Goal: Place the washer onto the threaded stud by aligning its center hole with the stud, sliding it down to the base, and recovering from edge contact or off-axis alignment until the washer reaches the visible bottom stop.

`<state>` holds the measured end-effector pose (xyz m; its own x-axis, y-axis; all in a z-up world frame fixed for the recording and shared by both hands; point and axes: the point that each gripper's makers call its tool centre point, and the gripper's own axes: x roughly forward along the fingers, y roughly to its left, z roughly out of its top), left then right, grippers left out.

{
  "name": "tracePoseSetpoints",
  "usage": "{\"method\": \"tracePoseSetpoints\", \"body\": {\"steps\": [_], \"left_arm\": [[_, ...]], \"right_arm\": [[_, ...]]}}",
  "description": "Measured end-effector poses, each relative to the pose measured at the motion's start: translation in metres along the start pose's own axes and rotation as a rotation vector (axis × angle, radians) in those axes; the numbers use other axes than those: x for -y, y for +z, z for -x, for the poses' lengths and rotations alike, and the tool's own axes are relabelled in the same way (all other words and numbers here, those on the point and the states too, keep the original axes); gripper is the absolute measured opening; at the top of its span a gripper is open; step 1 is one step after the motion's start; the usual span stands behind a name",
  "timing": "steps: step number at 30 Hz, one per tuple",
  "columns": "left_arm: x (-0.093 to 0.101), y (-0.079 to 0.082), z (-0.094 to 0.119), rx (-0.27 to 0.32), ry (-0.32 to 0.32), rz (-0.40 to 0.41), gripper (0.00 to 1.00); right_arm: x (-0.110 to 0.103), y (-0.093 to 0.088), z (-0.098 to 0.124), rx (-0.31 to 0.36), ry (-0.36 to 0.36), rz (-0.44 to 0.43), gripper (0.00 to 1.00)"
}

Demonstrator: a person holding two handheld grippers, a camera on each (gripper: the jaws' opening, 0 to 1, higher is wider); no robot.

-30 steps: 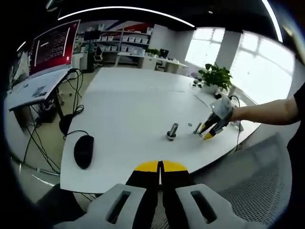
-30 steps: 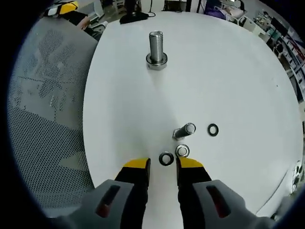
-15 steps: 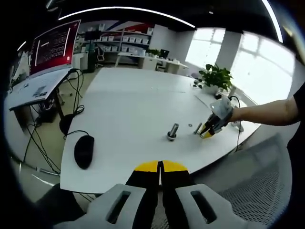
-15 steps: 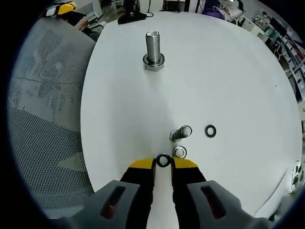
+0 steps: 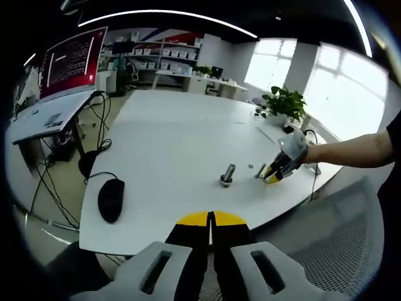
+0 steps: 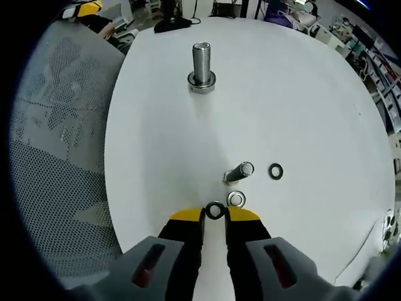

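Right hand-held gripper (image 6: 214, 215) pinches flat washer (image 6: 215, 210); threaded stud (image 6: 202, 66) stands upright.

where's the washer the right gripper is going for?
Right gripper view, bottom centre: the dark washer lies on the table at the right gripper fingertips, beside a silver nut.

washers (image 6: 215, 211): 3 | studs (image 6: 202, 65): 2 | mouse (image 5: 111, 199): 1 | plant (image 5: 283, 100): 1

The table (image 5: 169, 144) is seen from off its near edge in the left gripper view, far from the threaded stud (image 5: 227, 174). In the right gripper view it is looked down on closely. The threaded stud is shared.
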<state>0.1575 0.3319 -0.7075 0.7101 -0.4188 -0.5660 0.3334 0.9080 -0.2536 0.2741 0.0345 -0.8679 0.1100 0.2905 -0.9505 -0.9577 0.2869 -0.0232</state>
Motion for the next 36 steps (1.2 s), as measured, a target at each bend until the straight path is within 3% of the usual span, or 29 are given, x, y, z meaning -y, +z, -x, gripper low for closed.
{"method": "tracePoseSetpoints", "body": {"steps": [1,8,36], "left_arm": [[0.000,0.000,0.000,-0.001,0.001,0.000,0.00],[0.000,0.001,0.000,0.005,-0.002,0.000,0.00],[0.000,0.001,0.000,0.004,-0.004,0.001,0.00]], "right_arm": [[-0.002,-0.001,0.000,0.001,0.017,-0.043,0.15],[-0.004,0.002,0.006,0.011,0.011,-0.035,0.14],[0.000,0.034,0.048,0.032,-0.023,0.078,0.14]]}}
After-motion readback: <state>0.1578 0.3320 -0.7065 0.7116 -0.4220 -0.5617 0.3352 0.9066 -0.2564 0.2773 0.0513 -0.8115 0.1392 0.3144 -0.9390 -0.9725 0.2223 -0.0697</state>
